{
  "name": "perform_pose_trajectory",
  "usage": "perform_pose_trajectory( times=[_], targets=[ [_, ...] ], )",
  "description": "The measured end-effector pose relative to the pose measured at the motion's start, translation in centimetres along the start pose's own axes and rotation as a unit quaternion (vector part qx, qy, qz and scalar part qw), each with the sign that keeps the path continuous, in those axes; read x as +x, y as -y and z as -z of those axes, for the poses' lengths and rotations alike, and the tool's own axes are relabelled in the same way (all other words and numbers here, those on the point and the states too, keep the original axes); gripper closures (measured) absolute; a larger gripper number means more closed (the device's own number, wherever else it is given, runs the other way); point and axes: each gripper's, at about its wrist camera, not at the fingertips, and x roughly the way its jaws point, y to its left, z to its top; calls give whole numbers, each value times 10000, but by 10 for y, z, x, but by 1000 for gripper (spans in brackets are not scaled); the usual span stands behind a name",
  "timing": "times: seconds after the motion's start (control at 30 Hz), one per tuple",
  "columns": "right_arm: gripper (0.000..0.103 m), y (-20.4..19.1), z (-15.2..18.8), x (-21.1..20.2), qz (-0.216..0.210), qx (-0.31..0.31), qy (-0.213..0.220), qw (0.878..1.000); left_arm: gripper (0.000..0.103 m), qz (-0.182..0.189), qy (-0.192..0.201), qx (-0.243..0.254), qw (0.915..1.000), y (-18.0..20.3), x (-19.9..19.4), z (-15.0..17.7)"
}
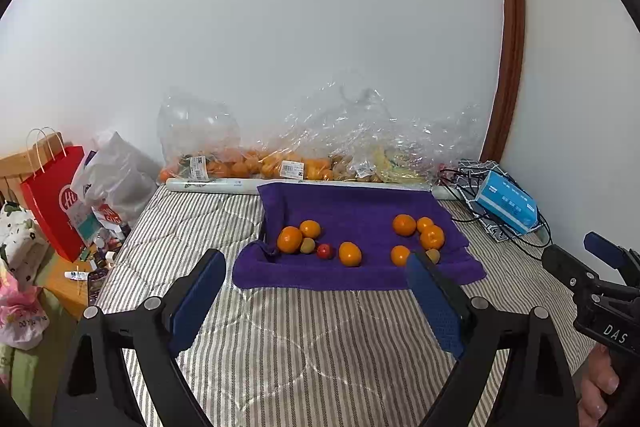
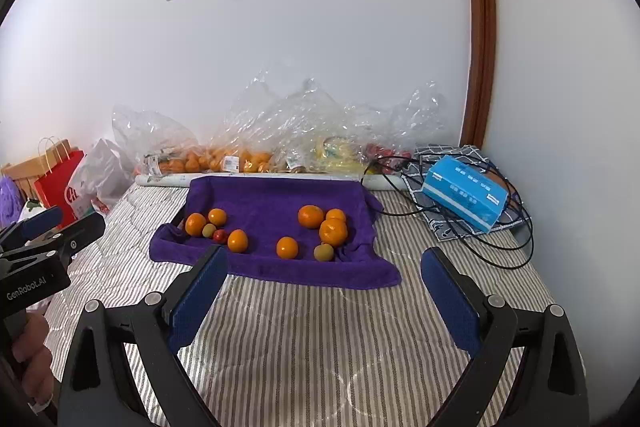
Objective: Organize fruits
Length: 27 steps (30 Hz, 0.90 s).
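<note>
A purple towel [image 1: 352, 203] [image 2: 272, 199] lies on the striped bed and carries loose fruit in two groups. The left group has three oranges [image 1: 289, 239] [image 2: 195, 224], a small green fruit [image 1: 307, 245] and a small red fruit [image 1: 324, 251] [image 2: 219, 236]. The right group has several oranges [image 1: 404, 225] [image 2: 311, 216] and a green fruit [image 2: 323, 252]. My left gripper [image 1: 316, 303] is open and empty, just in front of the towel's near edge. My right gripper [image 2: 324, 301] is open and empty, also short of the towel.
Clear plastic bags of oranges and other fruit [image 1: 256, 163] [image 2: 224, 159] lie along the wall behind the towel. A blue tissue box [image 1: 506, 201] [image 2: 464, 197] and black cables [image 2: 500, 247] sit at the right. A red paper bag [image 1: 54, 201] and clutter stand at the left.
</note>
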Motion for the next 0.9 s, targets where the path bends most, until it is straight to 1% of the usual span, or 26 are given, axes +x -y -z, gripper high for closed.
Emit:
perform_pose_trajectory(
  times=[0.27,0.9],
  targets=[
    [7,-1,1,-8,24,-40,61,10000,12,-10,24,11,10000,0,-5,2],
    [7,-3,1,-12,18,-77,94,9999,11,-12,47,24,10000,0,-8,3]
  ],
)
